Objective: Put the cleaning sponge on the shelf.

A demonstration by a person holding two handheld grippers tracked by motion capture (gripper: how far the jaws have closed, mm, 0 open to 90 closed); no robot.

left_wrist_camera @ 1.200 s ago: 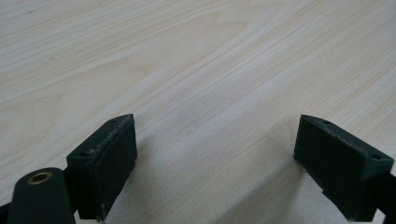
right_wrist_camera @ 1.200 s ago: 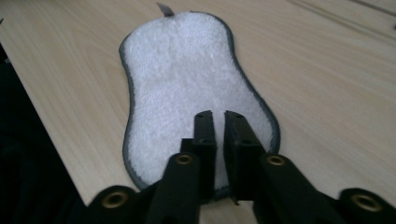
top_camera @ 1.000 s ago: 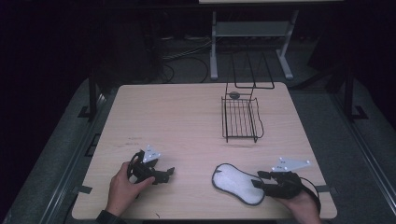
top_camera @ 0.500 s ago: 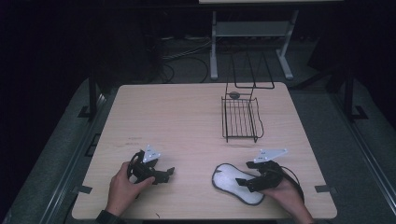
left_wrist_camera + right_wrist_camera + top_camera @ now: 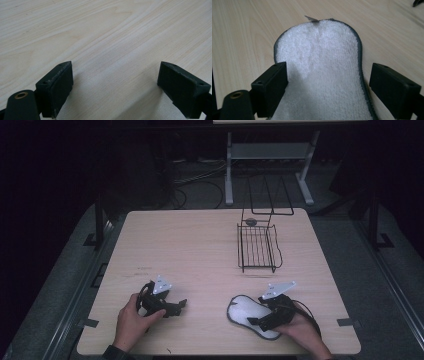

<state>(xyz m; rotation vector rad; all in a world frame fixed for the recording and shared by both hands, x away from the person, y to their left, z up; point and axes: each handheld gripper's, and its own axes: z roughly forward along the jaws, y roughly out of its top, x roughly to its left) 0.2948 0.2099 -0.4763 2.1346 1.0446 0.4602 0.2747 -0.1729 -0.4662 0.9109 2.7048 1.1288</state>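
A white fleecy pad with a grey edge (image 5: 248, 312) (image 5: 324, 65) lies flat on the wooden table (image 5: 200, 245) near its front right. My right gripper (image 5: 260, 321) (image 5: 328, 86) is low over the pad's near end, open, one jaw above the fleece and the other just past the grey edge. My left gripper (image 5: 177, 306) (image 5: 115, 87) rests at the front left, open, with only bare wood between its jaws.
A black wire basket (image 5: 257, 247) stands at the back right of the table, with a small dark round object (image 5: 251, 222) at its far end. A metal stand (image 5: 270, 155) and cables lie on the floor beyond the table.
My right gripper has slid left from the table's right edge onto the near end of the white pad. The left gripper has stayed put.
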